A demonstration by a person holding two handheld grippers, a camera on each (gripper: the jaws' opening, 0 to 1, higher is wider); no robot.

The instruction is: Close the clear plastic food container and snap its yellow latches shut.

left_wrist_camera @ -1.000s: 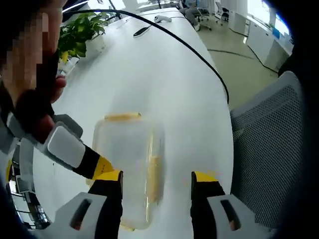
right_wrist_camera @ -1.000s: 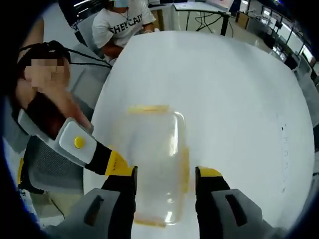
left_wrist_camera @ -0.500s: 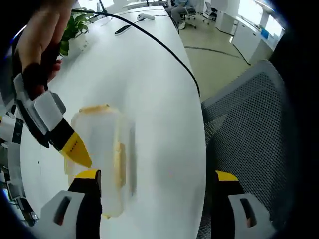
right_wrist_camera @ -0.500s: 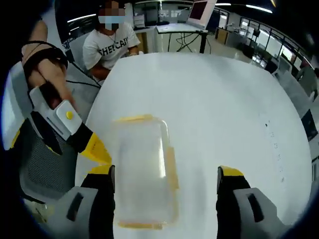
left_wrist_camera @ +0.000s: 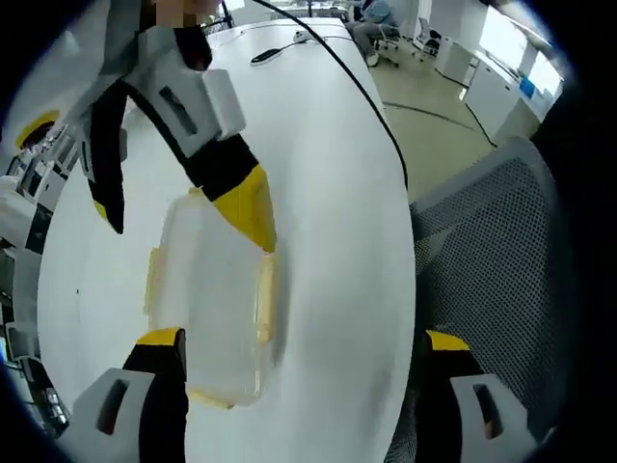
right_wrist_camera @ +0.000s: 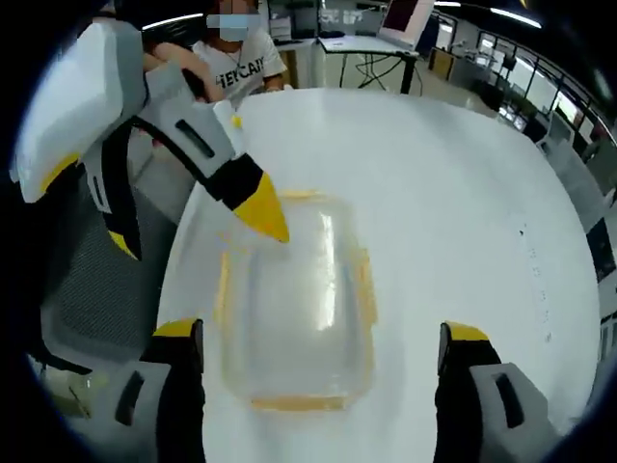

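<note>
Bright, even office light — glare on the white table (right_wrist_camera: 453, 193), fisheye bending, slight motion blur.

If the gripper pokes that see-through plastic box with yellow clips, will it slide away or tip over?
The clear plastic food container looks empty, so it is probably light. It sits flat and low on the smooth white table, so a poke would likely make it slide rather than tip. Its thin walls may flex a little under the yellow-tipped left gripper at its edge.
</note>
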